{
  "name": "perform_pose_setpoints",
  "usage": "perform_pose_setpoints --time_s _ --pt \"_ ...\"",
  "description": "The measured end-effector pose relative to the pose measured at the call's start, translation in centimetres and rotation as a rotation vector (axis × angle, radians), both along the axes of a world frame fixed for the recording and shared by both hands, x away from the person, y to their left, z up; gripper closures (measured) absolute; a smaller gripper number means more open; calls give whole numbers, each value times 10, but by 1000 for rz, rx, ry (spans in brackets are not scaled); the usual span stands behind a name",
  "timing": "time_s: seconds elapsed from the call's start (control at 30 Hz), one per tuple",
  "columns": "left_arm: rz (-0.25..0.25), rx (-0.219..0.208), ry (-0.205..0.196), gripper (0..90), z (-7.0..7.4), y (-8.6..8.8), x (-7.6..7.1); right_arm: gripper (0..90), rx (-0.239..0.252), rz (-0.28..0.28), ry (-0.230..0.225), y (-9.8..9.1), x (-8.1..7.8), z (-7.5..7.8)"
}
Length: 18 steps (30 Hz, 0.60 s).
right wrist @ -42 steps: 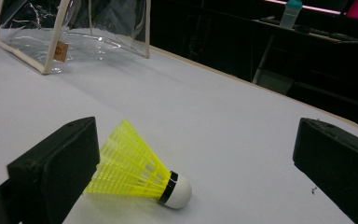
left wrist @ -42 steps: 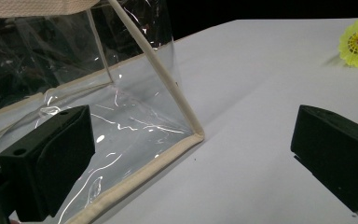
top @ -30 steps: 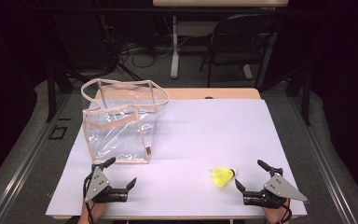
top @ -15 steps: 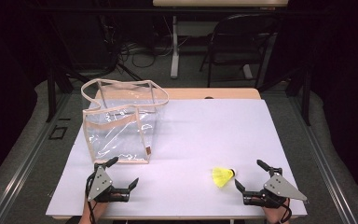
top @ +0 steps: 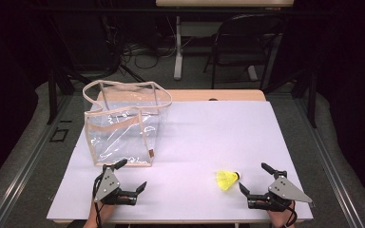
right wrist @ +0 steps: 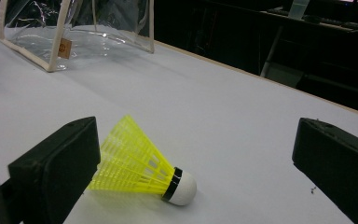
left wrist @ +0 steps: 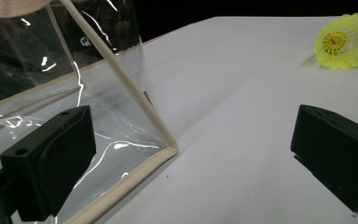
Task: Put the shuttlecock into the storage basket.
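Shuttlecock (top: 227,180) on its side near the bench's (top: 209,133) front right corner, yellow skirt toward the left, white cork tip toward the right. Just to its right, at the front edge, the right tongs (top: 257,179) rest low with jaws spread wide and nothing between them. In the right gripper view the shuttlecock (right wrist: 140,165) lies just ahead of the gap, closer to the one jaw, its cork pointing toward the other.

At the bench's left side, toward the back, stands a clear bag (top: 123,123) with cream trim, upright, its mouth open at the top. The left tongs (top: 131,176) sit at the front edge just before the bag's near bottom corner, jaws also parted and empty. In the left gripper view that corner of the bag (left wrist: 88,93) is right ahead, one jaw in front of the clear wall, though whether it touches I cannot tell.

My reading is that the work is at the reach stage: the shuttlecock is to be picked up and likely dropped in the bag, and no grasp is made yet. The next move calls for the right tongs to slide forward so the skirt or cork sits squarely between the jaws, then close gently, since the skirt is light and may roll or skid away. The left tongs look placed to steady the bag.
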<state>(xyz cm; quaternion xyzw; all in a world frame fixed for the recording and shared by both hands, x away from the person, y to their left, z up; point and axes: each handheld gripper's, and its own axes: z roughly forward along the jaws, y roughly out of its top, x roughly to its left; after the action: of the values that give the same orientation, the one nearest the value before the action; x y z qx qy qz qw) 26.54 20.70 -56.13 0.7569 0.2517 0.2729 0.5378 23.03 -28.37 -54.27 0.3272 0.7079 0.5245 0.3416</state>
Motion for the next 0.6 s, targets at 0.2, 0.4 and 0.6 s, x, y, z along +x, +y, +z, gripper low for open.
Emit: perform_pose_setpoints --time_s 0.2,0.4,0.6 --pt "-30 0 12 1 -1 -8 2 4 -4 2 2 1 0 0" --pt "-48 7 9 1 -1 -13 4 5 -5 1 8 0 1 -1" --pt "-73 15 25 1 0 -18 7 5 -5 5 10 0 1 -1"
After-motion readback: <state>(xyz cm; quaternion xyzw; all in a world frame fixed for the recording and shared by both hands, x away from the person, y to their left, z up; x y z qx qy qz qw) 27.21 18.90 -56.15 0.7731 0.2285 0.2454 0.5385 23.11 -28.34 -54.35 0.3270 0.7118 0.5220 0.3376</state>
